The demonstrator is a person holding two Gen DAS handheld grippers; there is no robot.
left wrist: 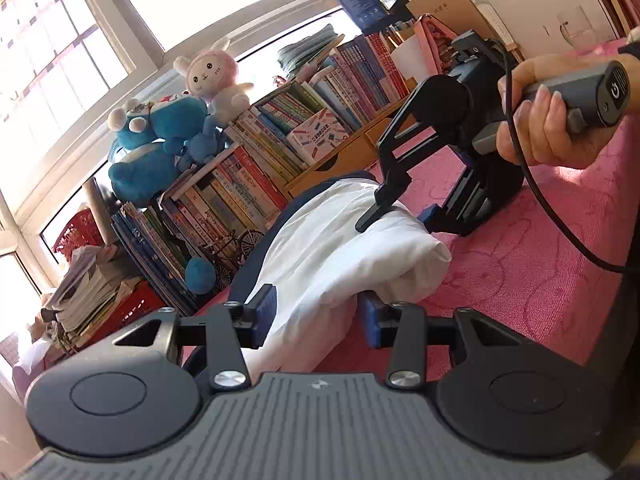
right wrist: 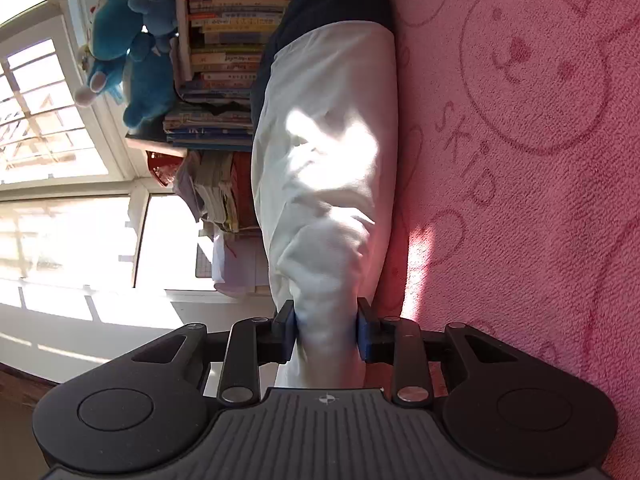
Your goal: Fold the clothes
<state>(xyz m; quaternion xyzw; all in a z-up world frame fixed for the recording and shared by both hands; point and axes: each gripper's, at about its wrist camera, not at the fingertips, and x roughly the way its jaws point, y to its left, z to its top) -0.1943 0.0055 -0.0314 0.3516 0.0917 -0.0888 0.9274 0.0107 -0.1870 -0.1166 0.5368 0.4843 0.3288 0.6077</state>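
Left wrist view: blue pads of the left tool (left wrist: 318, 318) sit nearest, jaws partly apart with a fold of the white garment (left wrist: 320, 248) between them; whether the pads press the cloth I cannot tell. Garment lies bundled on the pink blanket (left wrist: 520, 248), its navy part (left wrist: 256, 256) on the far side. Right tool (left wrist: 400, 208) comes in from the right, held by a hand (left wrist: 540, 116), one finger resting on the cloth, a black cable (left wrist: 516, 120) trailing. Behind: crowded bookshelf (left wrist: 248, 176), blue plush toy (left wrist: 160, 140), pink rabbit plush (left wrist: 212, 72), red crate (left wrist: 78, 230), window.

Right wrist view, rolled sideways: right tool (right wrist: 327, 334) narrow, pads pinching a bunched white fold (right wrist: 328, 200). Pink blanket (right wrist: 520, 160) alongside; books (right wrist: 228, 40) and blue plush (right wrist: 120, 48) beyond.
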